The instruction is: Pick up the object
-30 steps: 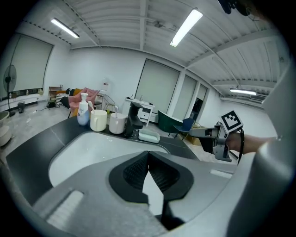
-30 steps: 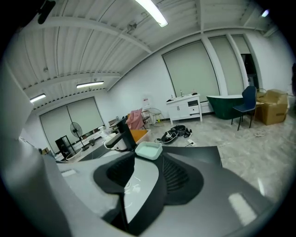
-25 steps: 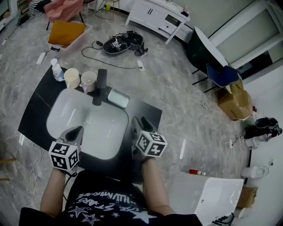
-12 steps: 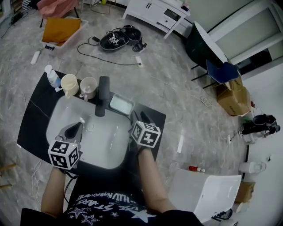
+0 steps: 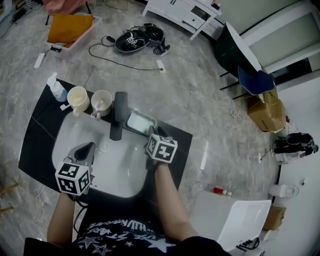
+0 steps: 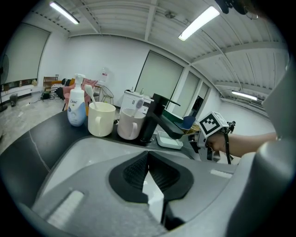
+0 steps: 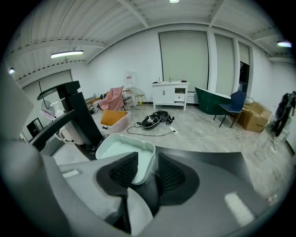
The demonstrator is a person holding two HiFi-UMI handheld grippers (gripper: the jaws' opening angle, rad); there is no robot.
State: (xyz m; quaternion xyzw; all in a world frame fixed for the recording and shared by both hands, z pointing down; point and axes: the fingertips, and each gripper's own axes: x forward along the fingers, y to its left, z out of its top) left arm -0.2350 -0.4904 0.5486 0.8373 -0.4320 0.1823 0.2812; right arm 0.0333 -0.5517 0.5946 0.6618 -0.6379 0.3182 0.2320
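Observation:
A shallow mint-green soap tray point(image 5: 139, 121) point(image 7: 124, 152) lies on the black counter point(image 5: 181, 145) right of the black faucet point(image 5: 118, 116). My right gripper point(image 5: 152, 132) point(image 7: 148, 167) is at the tray's near right corner. Its jaws are closing, with the tray's side wall between them; a thin gap still shows at the outer pad. My left gripper point(image 5: 86, 150) point(image 6: 148, 156) hovers over the white basin point(image 5: 64, 131), its pads touching at the tips with nothing between them.
Behind the basin stand a cream cup point(image 5: 78, 98), a pale pink cup point(image 5: 102, 100) and a pump bottle point(image 5: 56, 88). The faucet's spout point(image 7: 55, 122) reaches out just left of the tray. The floor beyond holds cables, an orange bin point(image 5: 70, 27) and a white cabinet point(image 5: 185, 15).
My right gripper has moved forward along the counter to the tray, and its jaws now straddle the tray's wall. The left gripper has barely shifted.

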